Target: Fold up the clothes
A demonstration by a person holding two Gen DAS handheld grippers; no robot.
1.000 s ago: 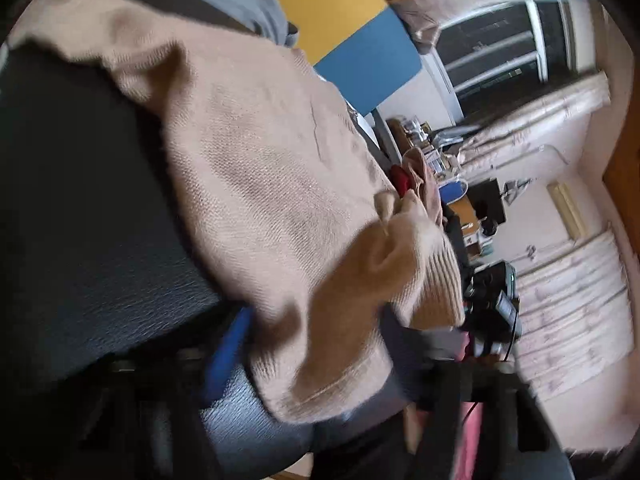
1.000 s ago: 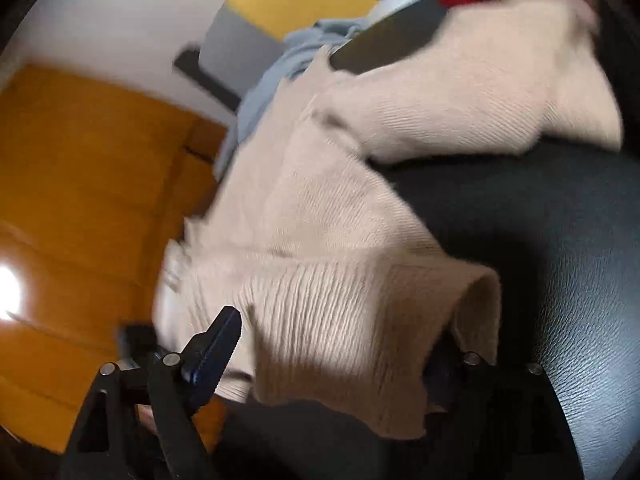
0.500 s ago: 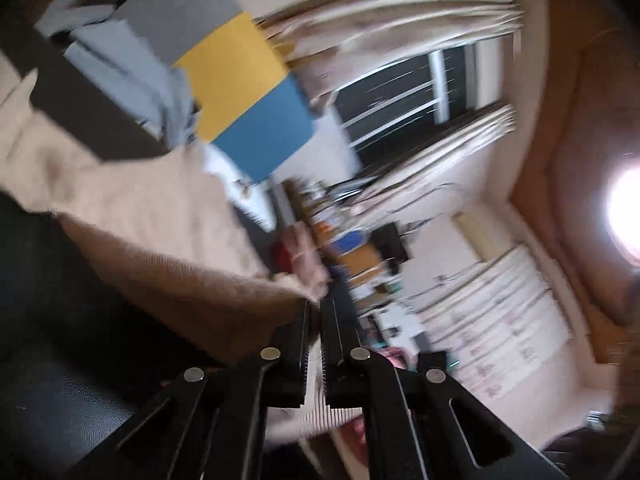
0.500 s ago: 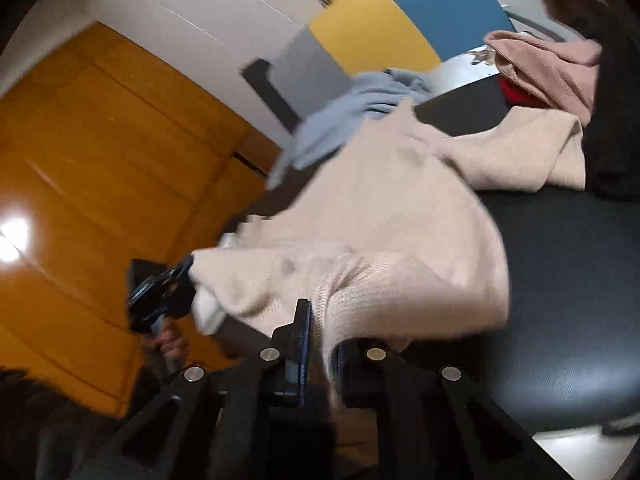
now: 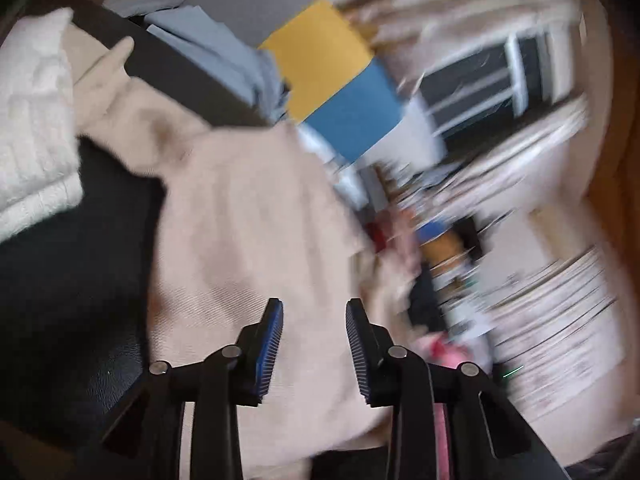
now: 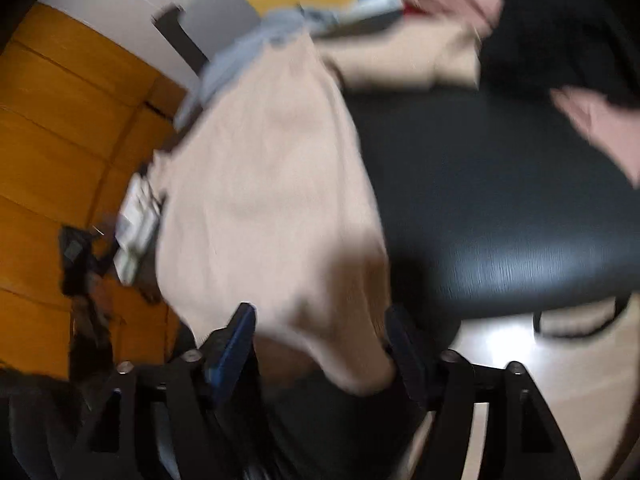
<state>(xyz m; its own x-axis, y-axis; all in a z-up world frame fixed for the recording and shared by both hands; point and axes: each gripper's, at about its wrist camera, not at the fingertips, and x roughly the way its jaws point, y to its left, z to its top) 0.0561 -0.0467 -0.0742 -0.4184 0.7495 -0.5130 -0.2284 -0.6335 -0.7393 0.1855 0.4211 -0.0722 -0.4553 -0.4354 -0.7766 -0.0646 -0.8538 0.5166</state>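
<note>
left wrist: we see our left gripper (image 5: pixel 314 336) with jaws just spread apart, pinching nothing, beige sweater (image 5: pixel 248 248) beneath on the black table (image 5: pixel 68 264) | right wrist: our right gripper (image 6: pixel 320 344) just reopened wide, sweater hem (image 6: pixel 344 344) loose between its fingers

Both tongs have just sprung apart after pinching the beige sweater (image 5: pixel 248 240): left tongs (image 5: pixel 314 322) and right tongs (image 6: pixel 320 328) now gape, cloth lying loose between them.

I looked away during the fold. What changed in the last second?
Both grippers, left gripper and right gripper, pinched the beige sweater, pulled its edge over, and have just opened, releasing it. The sweater stays on the black table.
</note>
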